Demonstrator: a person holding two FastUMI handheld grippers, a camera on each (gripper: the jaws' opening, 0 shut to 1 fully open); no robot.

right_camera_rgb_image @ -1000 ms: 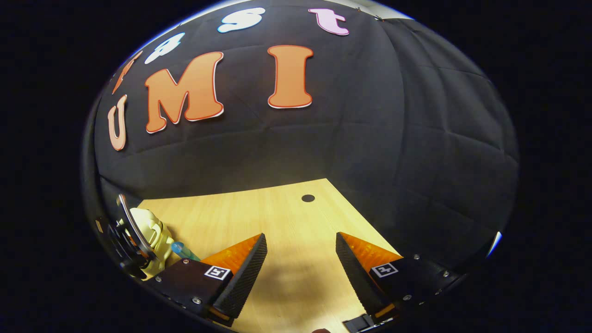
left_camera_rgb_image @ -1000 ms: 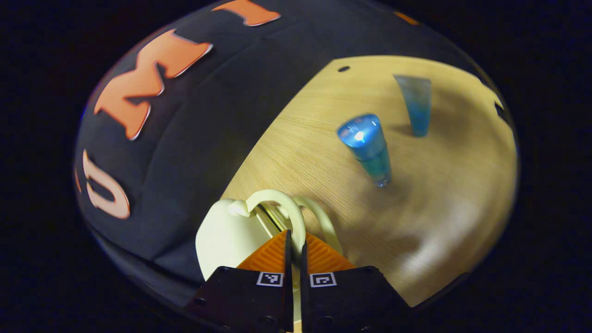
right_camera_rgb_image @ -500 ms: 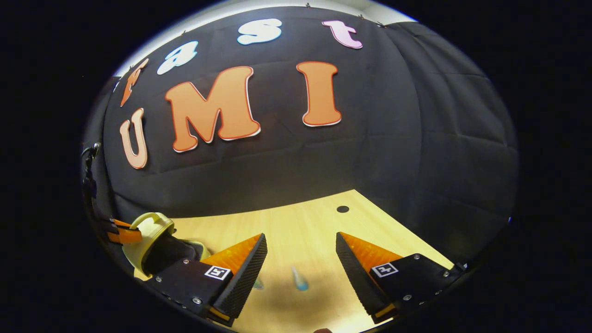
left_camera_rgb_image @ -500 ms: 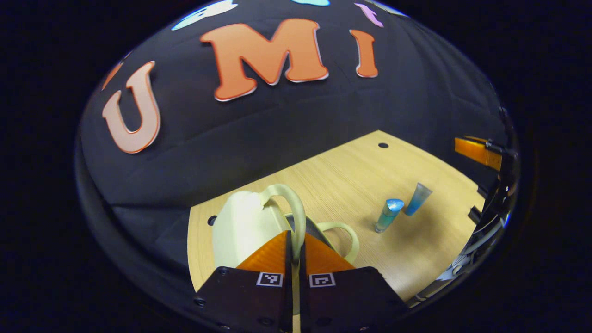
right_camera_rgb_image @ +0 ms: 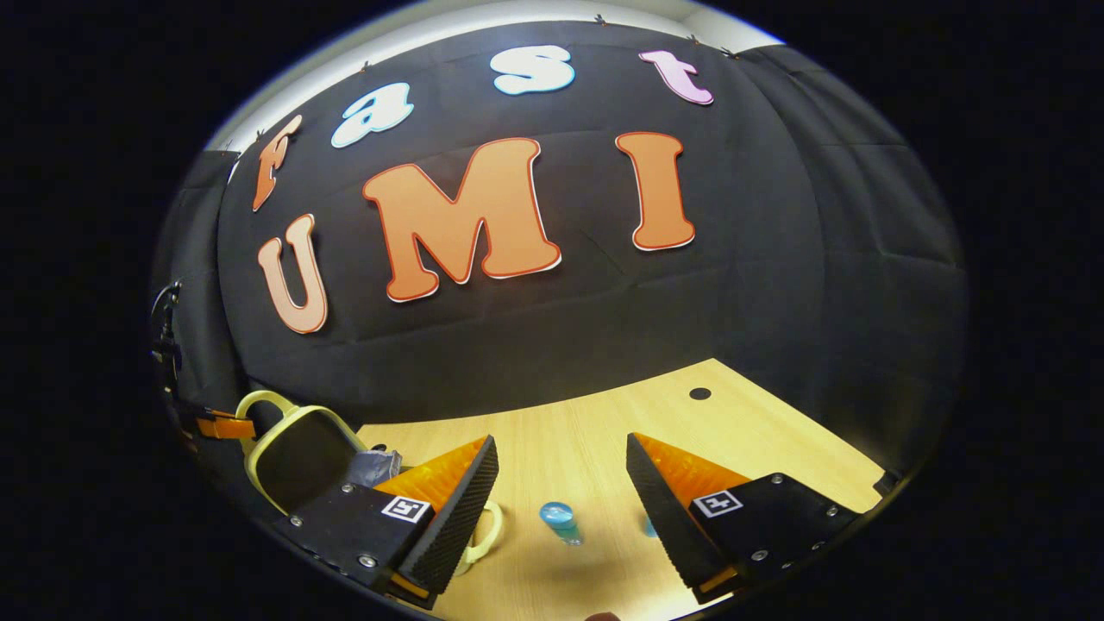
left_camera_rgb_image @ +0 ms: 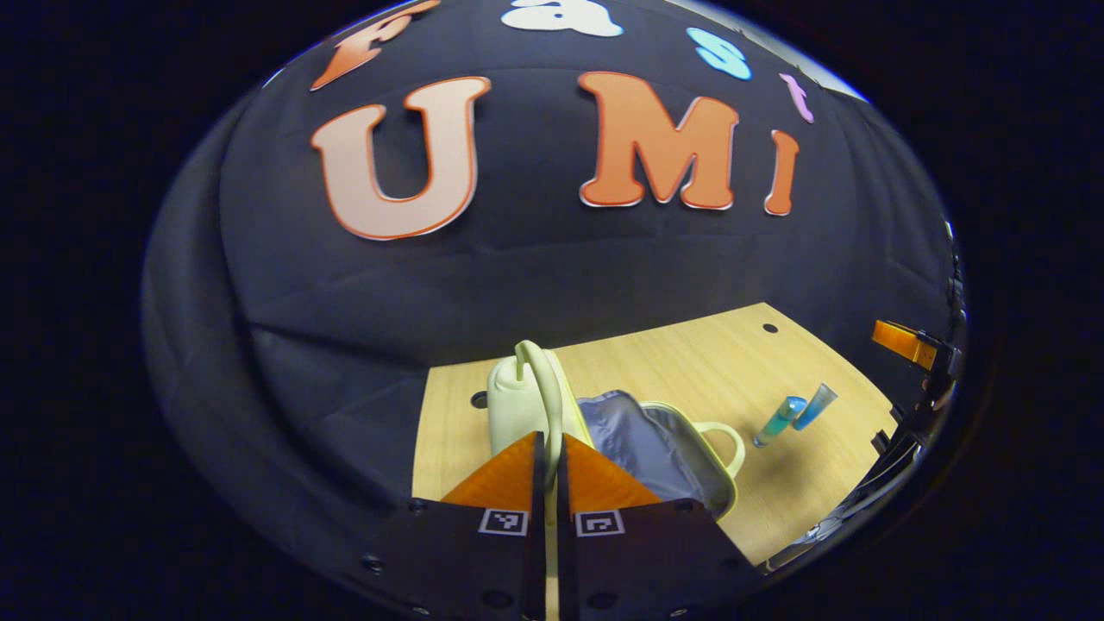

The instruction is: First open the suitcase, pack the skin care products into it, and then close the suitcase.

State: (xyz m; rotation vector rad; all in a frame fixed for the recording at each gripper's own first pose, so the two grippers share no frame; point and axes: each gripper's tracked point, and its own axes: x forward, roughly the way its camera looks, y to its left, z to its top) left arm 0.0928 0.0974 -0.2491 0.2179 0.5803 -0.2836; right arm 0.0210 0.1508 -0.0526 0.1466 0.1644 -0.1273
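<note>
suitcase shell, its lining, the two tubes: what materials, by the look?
Suitcase shell: smooth matte pale yellow, likely hard plastic. Lining: grey, wrinkled, looks like fabric. Tubes and: translucent blue, glossy, probably plastic.

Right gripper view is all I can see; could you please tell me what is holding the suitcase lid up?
Observer: The left gripper is shut on the lid handle, with the lid standing upright.
Operator: Thank you. Is anything packed yet?
Observer: The part of the grey lining that I can see is bare.
Operator: How many products are out?
Observer: Two. A blue tube and a paler tube stand side by side on the table, to the right of the suitcase.
</note>
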